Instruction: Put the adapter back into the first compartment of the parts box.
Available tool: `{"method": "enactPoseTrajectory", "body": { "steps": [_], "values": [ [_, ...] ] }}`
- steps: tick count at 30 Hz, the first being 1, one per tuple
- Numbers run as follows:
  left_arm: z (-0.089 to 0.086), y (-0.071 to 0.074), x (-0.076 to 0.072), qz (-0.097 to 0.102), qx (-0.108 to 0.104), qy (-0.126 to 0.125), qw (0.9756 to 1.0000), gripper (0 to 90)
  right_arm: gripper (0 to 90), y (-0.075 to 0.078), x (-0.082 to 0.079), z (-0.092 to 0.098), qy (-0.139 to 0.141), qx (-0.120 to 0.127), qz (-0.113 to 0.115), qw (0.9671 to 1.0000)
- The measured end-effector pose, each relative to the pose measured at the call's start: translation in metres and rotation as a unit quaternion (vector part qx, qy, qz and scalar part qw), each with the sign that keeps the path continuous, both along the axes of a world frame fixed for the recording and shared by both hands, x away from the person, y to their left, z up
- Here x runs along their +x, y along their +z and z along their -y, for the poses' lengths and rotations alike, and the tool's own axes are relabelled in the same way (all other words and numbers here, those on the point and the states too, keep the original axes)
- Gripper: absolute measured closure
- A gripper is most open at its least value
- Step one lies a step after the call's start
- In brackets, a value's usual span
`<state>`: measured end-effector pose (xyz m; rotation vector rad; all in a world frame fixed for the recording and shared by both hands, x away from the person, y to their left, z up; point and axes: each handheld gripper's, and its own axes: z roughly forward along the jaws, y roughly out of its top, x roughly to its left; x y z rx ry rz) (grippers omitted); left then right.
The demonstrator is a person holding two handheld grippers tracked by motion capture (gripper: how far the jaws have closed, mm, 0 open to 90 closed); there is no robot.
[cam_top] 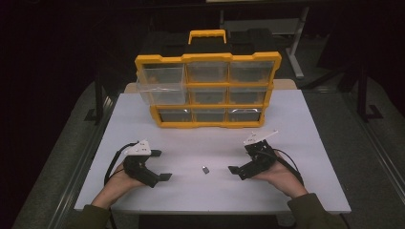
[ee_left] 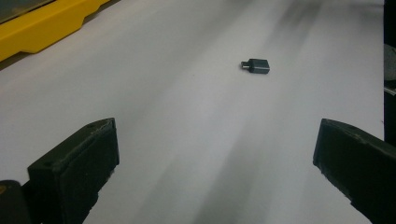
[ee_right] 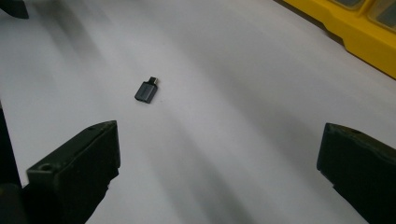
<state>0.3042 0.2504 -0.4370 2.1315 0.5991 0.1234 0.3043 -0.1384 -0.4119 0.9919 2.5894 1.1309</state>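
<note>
A small dark USB adapter (cam_top: 205,170) lies flat on the white table (cam_top: 286,119), near its front edge and between my two grippers. My left gripper (cam_top: 160,165) rests to the adapter's left, held by a hand, jaws wide open and empty. My right gripper (cam_top: 240,160) sits to the adapter's right, also open and empty. In the left gripper view the adapter (ee_left: 257,66) lies ahead and right of centre, beyond the open gripper (ee_left: 215,158). In the right gripper view the adapter (ee_right: 146,91) lies ahead and to the left of the open gripper (ee_right: 217,163).
A yellow organiser (cam_top: 208,90) with clear drawers and a handle stands upright at the back of the table. Its top-left drawer (cam_top: 161,86) is pulled out. The organiser's yellow base edge (ee_left: 42,23) (ee_right: 355,32) shows in both gripper views. Dark floor surrounds the table.
</note>
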Motion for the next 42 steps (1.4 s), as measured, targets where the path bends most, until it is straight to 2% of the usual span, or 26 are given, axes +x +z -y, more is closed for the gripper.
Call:
{"method": "enactPoseTrajectory", "body": {
  "steps": [42],
  "values": [
    [0.0, 0.0, 0.0, 0.0, -0.005, -0.001, 1.0, 0.0, 0.0, 0.006, 0.015, -0.032, 0.03, 0.002, -0.008, 0.9995]
  ]
}}
